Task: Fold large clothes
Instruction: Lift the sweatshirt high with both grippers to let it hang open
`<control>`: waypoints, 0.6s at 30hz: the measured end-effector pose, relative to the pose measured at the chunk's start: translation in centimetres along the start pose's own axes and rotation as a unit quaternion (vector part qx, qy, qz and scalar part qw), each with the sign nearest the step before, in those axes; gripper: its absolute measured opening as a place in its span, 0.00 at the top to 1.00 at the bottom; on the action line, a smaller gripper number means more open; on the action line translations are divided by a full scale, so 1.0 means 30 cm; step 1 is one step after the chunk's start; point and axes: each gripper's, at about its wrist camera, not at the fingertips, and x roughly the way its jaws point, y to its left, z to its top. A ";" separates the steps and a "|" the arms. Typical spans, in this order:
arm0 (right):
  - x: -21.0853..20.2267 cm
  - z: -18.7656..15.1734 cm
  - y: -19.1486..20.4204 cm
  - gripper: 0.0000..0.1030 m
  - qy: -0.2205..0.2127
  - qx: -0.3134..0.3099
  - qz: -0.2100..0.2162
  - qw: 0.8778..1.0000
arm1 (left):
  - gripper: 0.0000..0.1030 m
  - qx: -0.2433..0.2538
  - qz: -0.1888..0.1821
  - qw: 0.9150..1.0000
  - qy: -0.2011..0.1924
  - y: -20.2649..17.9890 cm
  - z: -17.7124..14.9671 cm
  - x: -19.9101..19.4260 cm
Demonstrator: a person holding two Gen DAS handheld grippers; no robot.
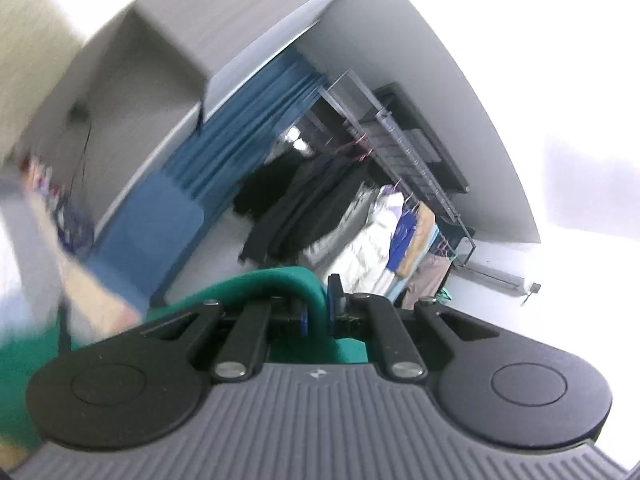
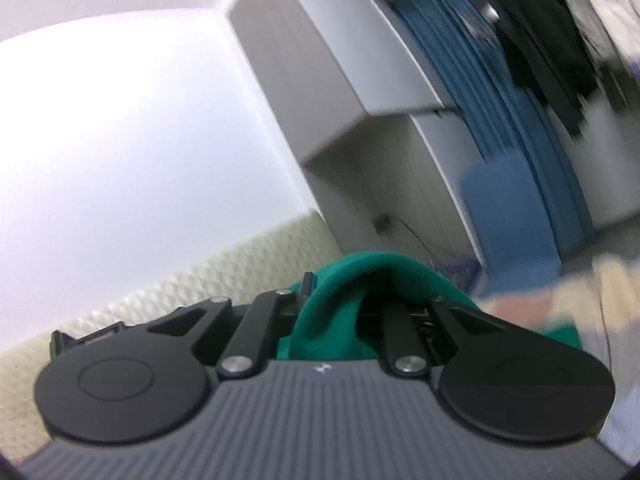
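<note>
Left gripper (image 1: pixel 318 312) and right gripper (image 2: pixel 340 304) each clamp a bunch of the green garment (image 1: pixel 280 280), held aloft facing the clothes rack (image 1: pixel 400 168). Folding apparently barely begun; blur hides the rest.

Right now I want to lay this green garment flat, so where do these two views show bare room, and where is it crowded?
No flat surface shows. Both jaws are shut on the green fabric garment, held up. The only bare stretch is the white wall between the pale textured panel and the grey boxed column. Crowded: the metal rack of hanging clothes beside the blue curtain.
</note>
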 end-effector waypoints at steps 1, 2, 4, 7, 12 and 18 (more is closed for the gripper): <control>-0.015 0.060 0.037 0.85 -0.008 -0.012 0.006 1.000 | 0.90 0.018 -0.004 1.000 -0.005 -0.058 0.053 0.005; -0.022 0.111 0.069 0.85 -0.015 -0.025 0.007 1.000 | 0.90 0.031 -0.009 0.999 -0.010 -0.102 0.100 0.011; -0.039 0.221 0.135 0.85 -0.030 -0.047 0.011 0.998 | 0.90 0.052 -0.015 0.998 -0.017 -0.201 0.193 0.023; -0.063 0.380 0.216 0.85 -0.052 -0.067 0.025 0.996 | 0.90 0.084 -0.041 0.995 -0.037 -0.345 0.328 0.030; -0.076 0.610 0.303 0.84 -0.098 -0.102 0.030 0.989 | 0.89 0.135 -0.056 0.988 -0.058 -0.529 0.500 0.096; 0.101 0.664 0.178 0.84 -0.065 -0.112 -0.034 0.991 | 0.90 0.141 0.009 0.990 -0.011 -0.440 0.466 0.330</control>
